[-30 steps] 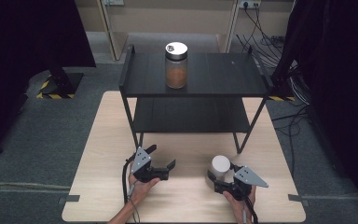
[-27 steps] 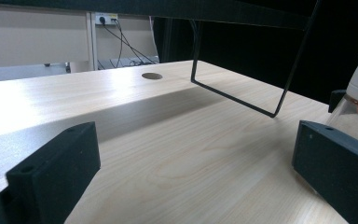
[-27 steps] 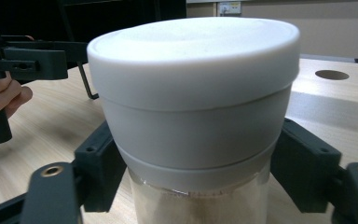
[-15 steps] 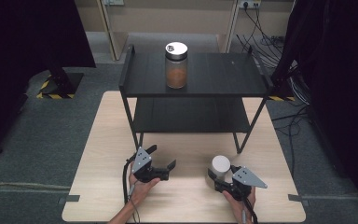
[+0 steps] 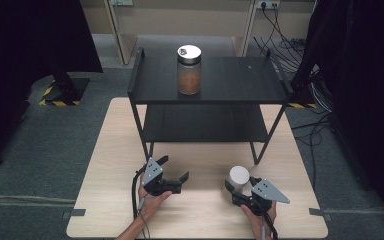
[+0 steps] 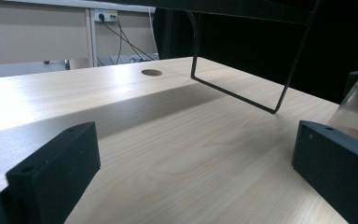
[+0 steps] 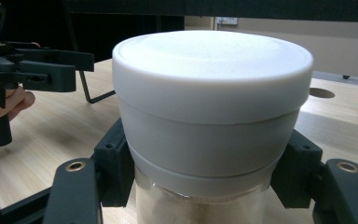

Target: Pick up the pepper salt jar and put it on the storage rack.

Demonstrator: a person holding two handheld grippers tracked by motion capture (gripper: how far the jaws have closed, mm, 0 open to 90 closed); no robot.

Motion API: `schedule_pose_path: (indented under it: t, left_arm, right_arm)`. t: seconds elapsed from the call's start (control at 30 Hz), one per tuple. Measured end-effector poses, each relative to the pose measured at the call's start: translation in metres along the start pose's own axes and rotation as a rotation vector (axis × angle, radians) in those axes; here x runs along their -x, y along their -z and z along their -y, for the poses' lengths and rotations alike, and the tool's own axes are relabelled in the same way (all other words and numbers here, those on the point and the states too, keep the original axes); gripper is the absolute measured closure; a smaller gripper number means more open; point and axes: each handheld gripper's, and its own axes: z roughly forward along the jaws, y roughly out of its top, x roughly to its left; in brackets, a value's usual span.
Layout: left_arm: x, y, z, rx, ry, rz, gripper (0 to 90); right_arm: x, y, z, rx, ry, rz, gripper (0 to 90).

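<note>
We hold the right tool (image 5: 237, 186) low over the near right part of the pale wooden surface (image 5: 205, 210), and its jaws have just been closing on the white-lidded jar (image 5: 239, 176) that stands there; in the right gripper view the two black pads press against the jar's sides just under the white lid (image 7: 212, 70), so the tool is pinching the jar, which stands upright on the surface with a pale powdery filling visible through the clear glass below the lid. Our left tool (image 5: 172, 175) rests near the near left part of the surface, well apart from the jar, with its jaws spread wide and nothing between them; in the left gripper view bare wood lies between the two black jaws, and the glass shoulder of the jar shows at the far right edge. Beyond both tools stands a black two-tier shelf (image 5: 210, 90) on thin metal legs, and on its top tier, toward the left, stands a second jar (image 5: 189, 70) with a dark lid and a brown filling. A round hole (image 6: 151, 72) sits in the surface farther off.
</note>
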Motion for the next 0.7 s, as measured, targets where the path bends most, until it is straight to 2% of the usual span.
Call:
schedule_pose_path:
  t: [0.33, 0.7]
  left_arm:
    - [0.0, 0.0, 0.0, -0.002, 0.002, -0.001, 0.3]
    - [0.0, 0.0, 0.0, -0.001, 0.004, -0.002, 0.3]
  right_arm:
    - [-0.002, 0.005, -0.007, 0.021, 0.03, -0.006, 35.4]
    - [-0.003, 0.01, -0.019, 0.029, 0.035, -0.007, 35.5]
